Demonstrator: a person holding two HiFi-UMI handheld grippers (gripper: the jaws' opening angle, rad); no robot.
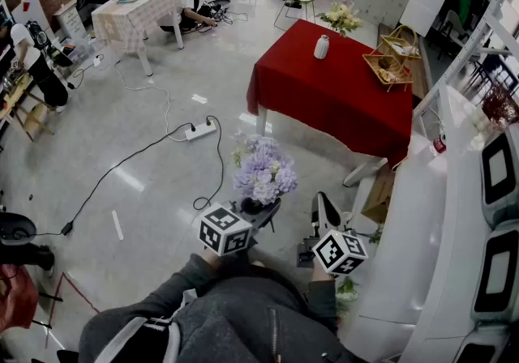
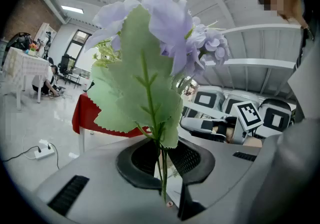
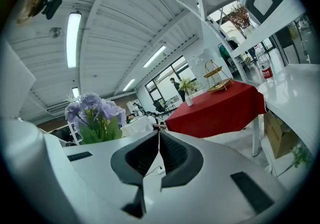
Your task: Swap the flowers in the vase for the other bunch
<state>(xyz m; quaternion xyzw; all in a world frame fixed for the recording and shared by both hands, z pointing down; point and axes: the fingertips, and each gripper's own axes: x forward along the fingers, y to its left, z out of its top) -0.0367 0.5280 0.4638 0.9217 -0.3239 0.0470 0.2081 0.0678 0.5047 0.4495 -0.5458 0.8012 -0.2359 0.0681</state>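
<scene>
One bunch of purple flowers (image 1: 263, 167) is gripped by its thin green stems in the left gripper (image 1: 258, 209), whose jaws are clamped on them. The bunch is held upright, its long axis running from the jaws up to the blooms, over the floor and well short of the red table (image 1: 340, 102). In the head view the stems are hidden under the blooms. The right gripper (image 1: 324, 209) is clenched on nothing, just beside the left one. A white vase (image 1: 322, 47) stands near the table's far edge. Whether the pale flowers (image 1: 341, 18) at the far corner stand in it cannot be told. Wire baskets (image 1: 388, 68) are set at the table's right edge.
</scene>
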